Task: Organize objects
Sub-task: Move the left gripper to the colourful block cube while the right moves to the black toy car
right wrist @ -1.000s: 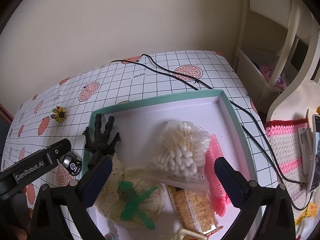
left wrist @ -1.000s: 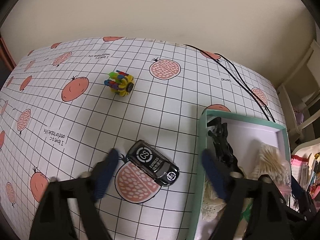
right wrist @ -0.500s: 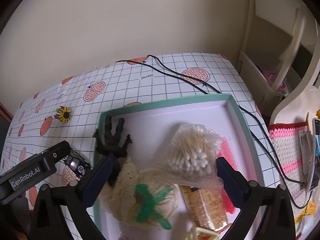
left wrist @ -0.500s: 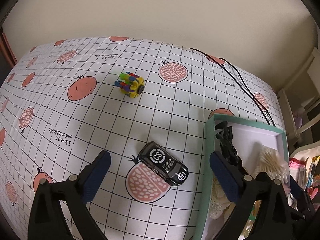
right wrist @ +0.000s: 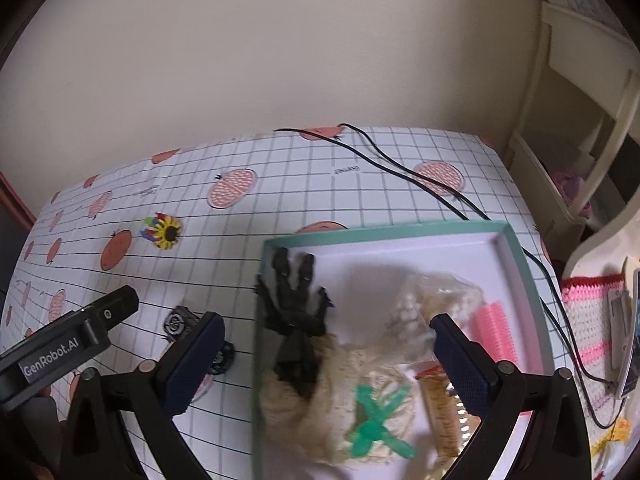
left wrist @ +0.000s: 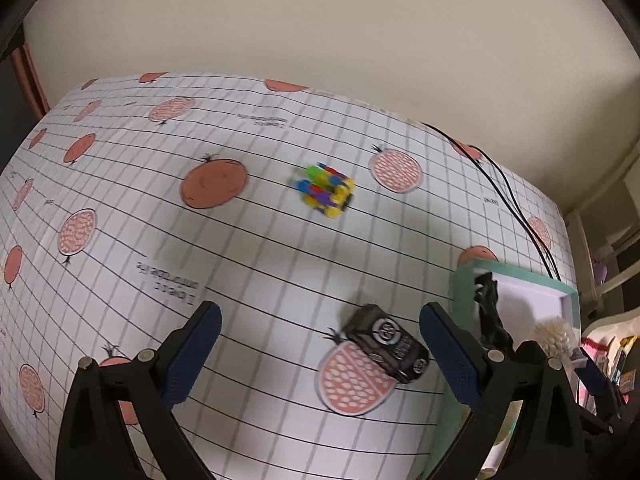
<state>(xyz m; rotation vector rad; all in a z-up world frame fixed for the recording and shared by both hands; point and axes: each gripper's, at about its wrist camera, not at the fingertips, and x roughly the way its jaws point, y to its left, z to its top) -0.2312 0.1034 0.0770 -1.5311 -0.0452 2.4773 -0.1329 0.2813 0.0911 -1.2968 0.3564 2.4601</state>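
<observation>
Left claw (left wrist: 320, 354) and right claw (right wrist: 328, 356) both gaped wide, empty. The tray (right wrist: 516, 264) held figure (right wrist: 294, 320), swabs (right wrist: 424, 300), comb (right wrist: 492, 328); car (left wrist: 386, 344) sat just left, flower toy (left wrist: 326, 190) far on open cloth (left wrist: 240, 248).

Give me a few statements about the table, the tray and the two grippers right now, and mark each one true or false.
1. The black toy car lies inside the tray. False: it sits on the tablecloth, outside the tray's edge.
2. Both the left gripper and the right gripper are open and hold nothing. True.
3. The colourful block toy is on the tablecloth, apart from the car. True.
4. The black figure stands on the tablecloth beside the block toy. False: it lies in the tray.
5. The bag of cotton swabs is in the tray. True.
6. The black cable is coiled inside the tray. False: it runs across the tablecloth outside the tray.
</observation>
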